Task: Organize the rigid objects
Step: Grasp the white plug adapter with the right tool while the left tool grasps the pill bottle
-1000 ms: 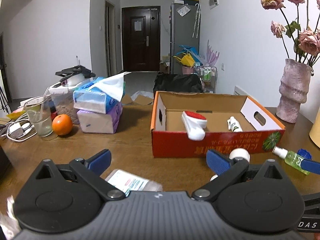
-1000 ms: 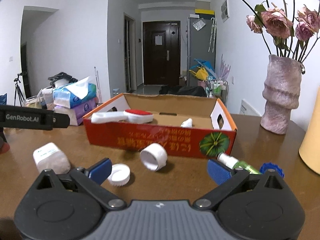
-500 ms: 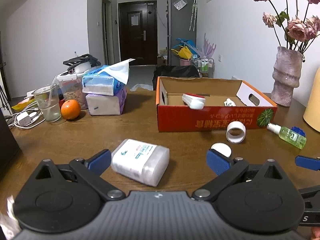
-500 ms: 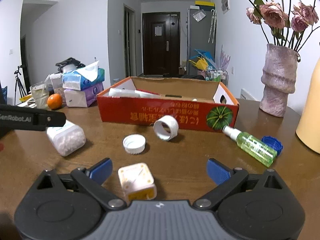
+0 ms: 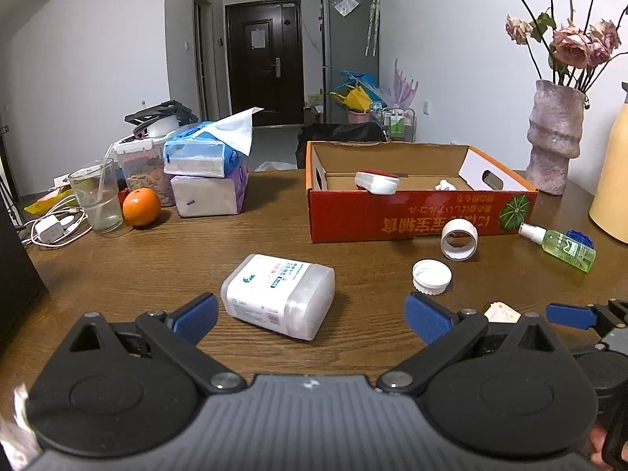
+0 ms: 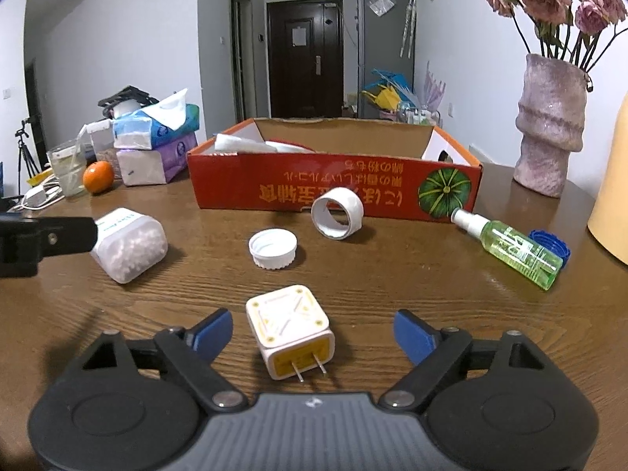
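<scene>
A white plastic jar (image 5: 278, 295) lies on its side on the wooden table, just ahead of my left gripper (image 5: 312, 312), which stands open around it without touching. A white and yellow plug adapter (image 6: 291, 329) sits between the fingers of my right gripper (image 6: 314, 333); its jaws are closing, with gaps still on both sides. Farther out lie a white cap (image 6: 272, 248), a roll of white tape (image 6: 336, 212) and a green spray bottle (image 6: 514, 249). The red cardboard box (image 6: 333, 190) behind them holds a white brush (image 5: 376, 181) and a small bottle (image 5: 445, 185).
Stacked tissue packs (image 5: 208, 176), an orange (image 5: 141, 207), a plastic cup (image 5: 96, 200) and a charger with cables (image 5: 51, 229) crowd the back left. A pink vase of dried roses (image 5: 554, 137) and a yellow jug (image 5: 612, 180) stand at the right. A blue cap (image 6: 549, 247) lies by the spray bottle.
Both grippers have drawn back and lower from the box. The jar now lies between the left fingers, the adapter between the right ones. The right jaws have narrowed a little.
</scene>
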{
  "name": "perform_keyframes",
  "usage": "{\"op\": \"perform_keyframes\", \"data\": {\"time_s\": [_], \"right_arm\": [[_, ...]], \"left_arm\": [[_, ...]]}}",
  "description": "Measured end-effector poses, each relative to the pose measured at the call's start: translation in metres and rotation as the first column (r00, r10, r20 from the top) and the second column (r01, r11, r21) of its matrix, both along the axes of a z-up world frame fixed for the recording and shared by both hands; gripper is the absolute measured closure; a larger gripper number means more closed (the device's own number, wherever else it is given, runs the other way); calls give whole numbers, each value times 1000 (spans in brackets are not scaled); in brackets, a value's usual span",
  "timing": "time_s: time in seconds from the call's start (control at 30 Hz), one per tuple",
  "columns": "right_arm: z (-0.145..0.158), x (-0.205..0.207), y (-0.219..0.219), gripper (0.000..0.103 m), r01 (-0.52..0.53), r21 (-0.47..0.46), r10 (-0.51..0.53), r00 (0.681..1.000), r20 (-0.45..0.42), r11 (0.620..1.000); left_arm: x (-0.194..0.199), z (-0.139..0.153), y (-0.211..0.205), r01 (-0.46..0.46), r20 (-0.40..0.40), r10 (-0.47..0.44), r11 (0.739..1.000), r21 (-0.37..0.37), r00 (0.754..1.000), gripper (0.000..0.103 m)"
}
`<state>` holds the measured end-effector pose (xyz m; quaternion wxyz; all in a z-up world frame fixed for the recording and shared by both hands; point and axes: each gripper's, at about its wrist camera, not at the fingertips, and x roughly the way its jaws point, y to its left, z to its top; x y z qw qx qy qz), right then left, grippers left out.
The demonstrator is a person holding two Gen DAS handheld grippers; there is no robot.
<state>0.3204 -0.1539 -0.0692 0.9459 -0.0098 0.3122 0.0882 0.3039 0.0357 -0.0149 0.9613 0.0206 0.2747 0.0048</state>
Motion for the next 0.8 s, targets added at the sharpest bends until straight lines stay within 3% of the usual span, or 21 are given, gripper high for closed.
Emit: {"op": "perform_keyframes", "data": {"time_s": [0.2,0.3,0.37,0.8], "right_arm": [[-6,8,3,31,-4,0,4,1000,-28,1000],[-8,10,5,55,-34,12,35,998,-49,999],[-10,11,7,64,-36,11,37,998,-52,999],[-3,5,-8,65,19,63,-21,1000,19,998]], "left_arm": [[8,-7,3,-11,-25,11,1000,2,1000,0],[10,-10,5,-16,-30,16,1000,3,999,0],[12,-11,5,-19,-30,19,1000,5,999,0],[24,-18,19,-53,-13,53,999,7,999,0]]}}
